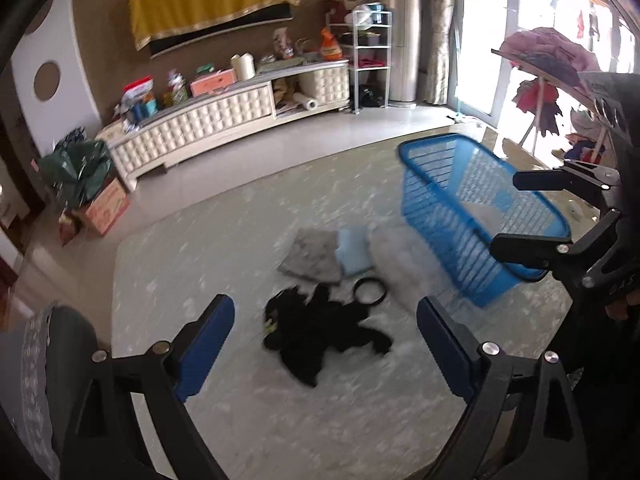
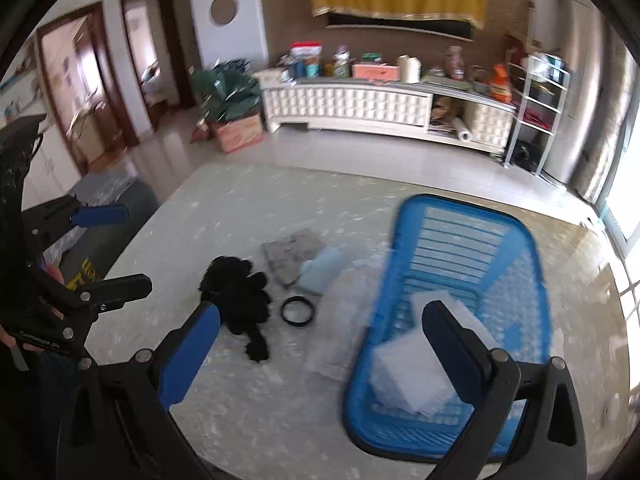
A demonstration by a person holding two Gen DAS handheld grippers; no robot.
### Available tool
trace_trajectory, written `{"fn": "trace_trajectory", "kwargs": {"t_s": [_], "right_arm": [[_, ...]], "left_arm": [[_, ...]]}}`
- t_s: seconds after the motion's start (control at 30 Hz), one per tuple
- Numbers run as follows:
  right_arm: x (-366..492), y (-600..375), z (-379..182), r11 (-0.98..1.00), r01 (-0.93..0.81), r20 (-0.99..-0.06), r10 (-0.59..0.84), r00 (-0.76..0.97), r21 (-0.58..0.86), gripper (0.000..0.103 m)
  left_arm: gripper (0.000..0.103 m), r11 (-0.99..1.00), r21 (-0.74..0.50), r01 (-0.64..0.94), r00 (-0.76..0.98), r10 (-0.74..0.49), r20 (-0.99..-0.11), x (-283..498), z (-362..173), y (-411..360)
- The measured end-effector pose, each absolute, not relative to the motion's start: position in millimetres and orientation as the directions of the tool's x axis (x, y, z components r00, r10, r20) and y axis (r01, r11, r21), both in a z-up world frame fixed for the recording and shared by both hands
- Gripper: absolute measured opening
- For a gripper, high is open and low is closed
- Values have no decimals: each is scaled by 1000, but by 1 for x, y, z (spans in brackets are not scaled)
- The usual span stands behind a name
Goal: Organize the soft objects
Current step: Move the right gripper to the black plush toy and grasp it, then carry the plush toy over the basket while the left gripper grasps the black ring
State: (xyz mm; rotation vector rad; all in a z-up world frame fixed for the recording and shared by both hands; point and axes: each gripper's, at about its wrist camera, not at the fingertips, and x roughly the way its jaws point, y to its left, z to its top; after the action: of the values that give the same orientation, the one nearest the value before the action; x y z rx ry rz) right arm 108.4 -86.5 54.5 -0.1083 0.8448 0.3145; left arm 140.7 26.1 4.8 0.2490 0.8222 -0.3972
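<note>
A blue plastic basket (image 1: 472, 216) (image 2: 460, 280) stands on the right of the pale marbled table (image 1: 200, 260) (image 2: 224, 208), and a white foam piece (image 2: 412, 376) lies in it. Left of the basket lie a crumpled clear plastic sheet (image 1: 400, 264) (image 2: 344, 320), a light blue pad (image 1: 354, 254) (image 2: 324, 268), a grey cloth (image 1: 312, 256) (image 2: 292, 256), a black ring (image 1: 370, 290) (image 2: 298, 311) and a black cloth (image 1: 320, 336) (image 2: 240, 300). My left gripper (image 1: 324, 344) (image 2: 120, 252) hangs open above the black cloth, holding nothing. My right gripper (image 2: 324, 352) (image 1: 520, 214) is open and empty over the basket's near left edge.
A grey chair (image 1: 60, 360) (image 2: 120, 208) stands at the table's left side. Beyond the table are a white cabinet (image 1: 208, 128) (image 2: 360, 108) crowded with items, a cardboard box (image 1: 106, 210) (image 2: 240, 134), a white shelf rack (image 1: 370, 52) (image 2: 536, 108) and a stand with clothes (image 1: 540, 80).
</note>
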Motion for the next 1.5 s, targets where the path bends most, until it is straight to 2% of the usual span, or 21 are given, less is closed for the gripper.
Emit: {"fn": "trace_trajectory", "kwargs": {"t_s": [0.43,0.83,1.03,1.17,1.3,1.37,1.4,1.5], "right_arm": [[164,-6,-9,868,-497,-866,234,443,-19,102],[208,53,-79,810,-585,-942,165,294,-41,101],[229,58,-111,817,-575,-968,117,223,-34,92],[233,58,-128,823,-569,-976,120,183,-6,77],[229,57,-132,822,-570,-972,125,200,-11,69],[226,56,-131,820,-572,-969,134,209,-10,60],[225,56,-129,820,-573,-966,144,214,-4,52],[218,51,-126,825,-565,-962,161,218,10,46]], "left_arm": [[92,944,-49,326,513,-221,-829,154,-44,102],[92,979,-10,203,441,-100,-892,176,-96,150],[92,987,-23,157,428,-89,-899,184,-102,167],[92,989,-16,149,427,-79,-901,186,-104,169],[92,986,-24,163,436,-94,-895,186,-100,167],[92,986,-26,167,439,-98,-893,186,-99,164],[92,986,-25,168,441,-98,-892,187,-98,163],[92,985,-23,170,447,-98,-889,188,-96,162]]}}
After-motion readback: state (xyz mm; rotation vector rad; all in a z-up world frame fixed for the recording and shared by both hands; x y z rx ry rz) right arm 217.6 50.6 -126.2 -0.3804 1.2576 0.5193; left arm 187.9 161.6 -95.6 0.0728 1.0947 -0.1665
